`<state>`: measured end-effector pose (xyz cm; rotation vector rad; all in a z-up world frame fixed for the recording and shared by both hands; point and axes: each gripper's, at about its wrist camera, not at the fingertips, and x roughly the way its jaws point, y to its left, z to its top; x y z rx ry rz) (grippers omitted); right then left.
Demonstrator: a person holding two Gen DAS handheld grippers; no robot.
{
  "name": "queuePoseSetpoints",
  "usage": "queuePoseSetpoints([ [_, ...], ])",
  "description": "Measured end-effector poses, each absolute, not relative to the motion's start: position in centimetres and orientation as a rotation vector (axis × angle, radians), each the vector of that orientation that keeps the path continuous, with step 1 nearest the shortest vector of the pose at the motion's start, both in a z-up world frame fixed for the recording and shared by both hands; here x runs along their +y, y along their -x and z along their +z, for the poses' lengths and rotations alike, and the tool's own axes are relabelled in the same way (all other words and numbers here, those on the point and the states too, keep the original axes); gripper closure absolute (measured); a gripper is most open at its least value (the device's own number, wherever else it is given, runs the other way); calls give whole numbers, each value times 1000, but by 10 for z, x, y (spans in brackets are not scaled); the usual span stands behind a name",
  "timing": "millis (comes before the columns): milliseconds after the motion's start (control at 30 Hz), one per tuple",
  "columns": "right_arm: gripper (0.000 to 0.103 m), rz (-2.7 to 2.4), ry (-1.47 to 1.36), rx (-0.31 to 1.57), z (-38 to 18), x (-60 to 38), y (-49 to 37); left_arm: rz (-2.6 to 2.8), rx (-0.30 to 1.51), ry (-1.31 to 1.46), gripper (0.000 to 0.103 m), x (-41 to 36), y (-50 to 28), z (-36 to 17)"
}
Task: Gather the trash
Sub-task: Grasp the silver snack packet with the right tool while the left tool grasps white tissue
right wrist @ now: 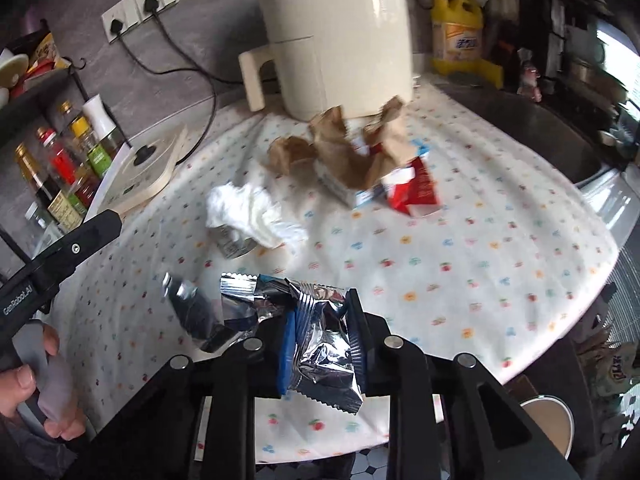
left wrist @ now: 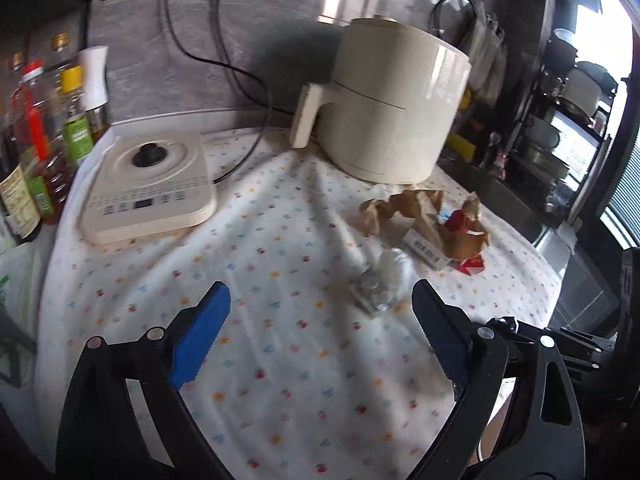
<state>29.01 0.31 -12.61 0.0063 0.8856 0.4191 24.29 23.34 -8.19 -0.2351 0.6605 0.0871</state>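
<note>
In the right wrist view my right gripper [right wrist: 322,308] is shut on a crumpled silver foil wrapper [right wrist: 320,344], pinched between its blue pads. A second dark foil wrapper [right wrist: 192,312] lies just left of it on the dotted tablecloth [right wrist: 500,248]. Farther back are a white tissue [right wrist: 252,212], crumpled brown paper [right wrist: 344,148] and a red carton [right wrist: 412,188]. In the left wrist view my left gripper [left wrist: 320,288] is open with nothing between its fingers. It sits just short of the tissue and a small foil piece [left wrist: 380,284]. Brown paper [left wrist: 404,208] and the red carton [left wrist: 470,266] lie beyond.
A cream air fryer [left wrist: 392,108] stands at the back, and a flat cream cooker base [left wrist: 148,188] at the left with cords to the wall sockets. Sauce bottles [left wrist: 40,140] line the left edge. A yellow detergent bottle [right wrist: 460,36] and the sink [right wrist: 540,128] are at the right.
</note>
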Motion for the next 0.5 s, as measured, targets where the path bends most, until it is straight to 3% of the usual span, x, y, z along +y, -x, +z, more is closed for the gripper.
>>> queuePoseSetpoints([
  [233, 79, 325, -47, 852, -113, -34, -290, -2, 663, 214, 13, 206, -271, -85],
  [500, 79, 234, -66, 834, -107, -64, -282, -24, 734, 219, 35, 194, -306, -104],
])
